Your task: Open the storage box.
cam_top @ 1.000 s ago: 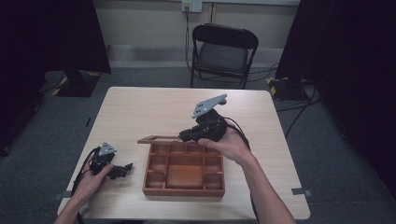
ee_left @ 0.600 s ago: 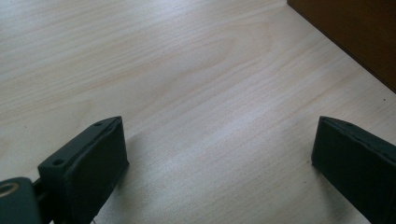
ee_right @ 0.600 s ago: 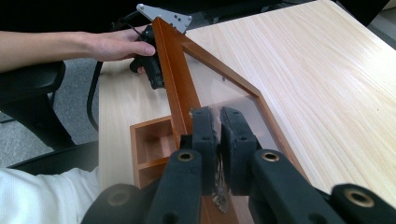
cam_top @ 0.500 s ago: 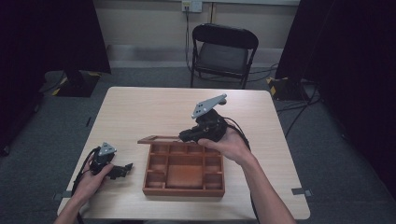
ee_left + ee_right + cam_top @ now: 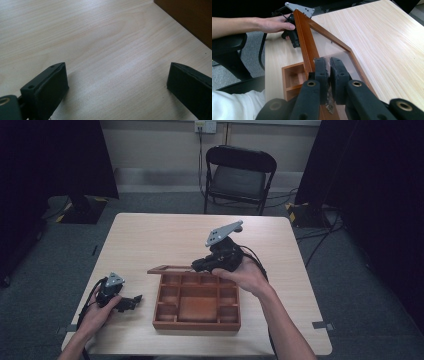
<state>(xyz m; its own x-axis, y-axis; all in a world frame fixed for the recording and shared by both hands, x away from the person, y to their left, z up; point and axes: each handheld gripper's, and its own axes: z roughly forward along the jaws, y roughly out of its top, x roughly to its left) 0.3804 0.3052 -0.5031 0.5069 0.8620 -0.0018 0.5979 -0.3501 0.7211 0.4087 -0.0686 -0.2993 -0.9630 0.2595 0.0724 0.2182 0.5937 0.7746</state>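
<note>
On one table, one box's lid (glazed) sits clamped in right hand-held gripper; left gapes wide.

A black folding chair stands on grey carpet beyond the table.

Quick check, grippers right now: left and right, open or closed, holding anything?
Left gripper: open, nothing between its jaws, over bare table.
Right gripper: closed on the clear panel of the box lid.
</note>
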